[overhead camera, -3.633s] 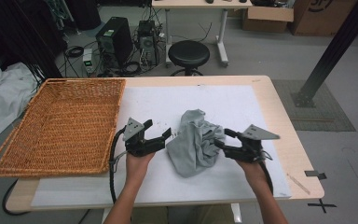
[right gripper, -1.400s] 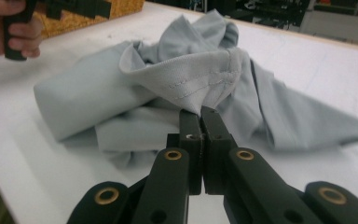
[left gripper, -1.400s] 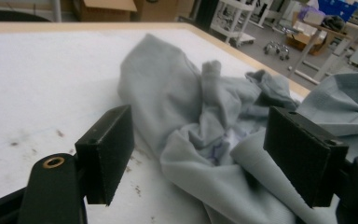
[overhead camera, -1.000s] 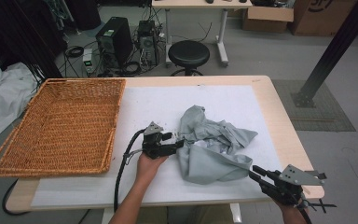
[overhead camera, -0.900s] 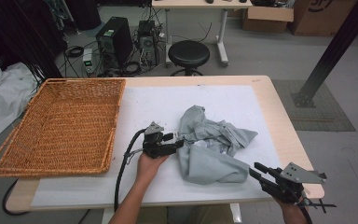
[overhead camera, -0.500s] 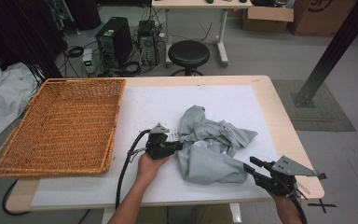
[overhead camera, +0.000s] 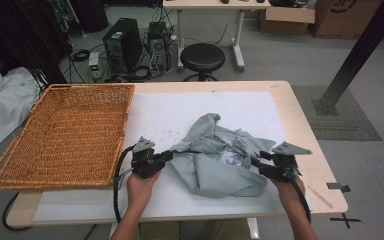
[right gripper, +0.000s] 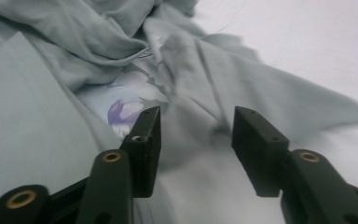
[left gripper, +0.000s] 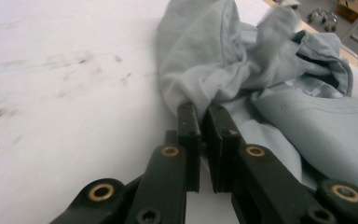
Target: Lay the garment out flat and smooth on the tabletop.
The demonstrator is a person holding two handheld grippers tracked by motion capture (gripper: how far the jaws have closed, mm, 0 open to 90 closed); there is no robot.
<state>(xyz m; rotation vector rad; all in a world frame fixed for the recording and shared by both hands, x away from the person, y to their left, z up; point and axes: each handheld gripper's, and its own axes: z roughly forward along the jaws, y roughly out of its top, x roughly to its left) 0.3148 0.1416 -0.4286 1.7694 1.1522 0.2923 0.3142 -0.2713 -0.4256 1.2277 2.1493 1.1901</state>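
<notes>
Two grippers work a crumpled grey shirt at a white-topped table — the garment lies in a loose heap near the front edge, right of a wicker basket that sits at the table's left end. Soft and light by the look of it, the cloth folds over itself in several layers and would likely sag and slide rather than keep any shape, so an edge or a hem looks the safer place to take hold than the bunched middle. The left gripper has its jaws pressed together on a fold at the shirt's left edge, low against the tabletop, the hand behind it reaching in from the front with the forearm angled slightly inward. The right gripper hovers with its jaws spread apart over the right side of the heap, near a small purple print on the fabric; whether its tips touch the cloth cannot be told. Both forearms come in from the person's side, well apart, bracketing the shirt — one at each flank.
</notes>
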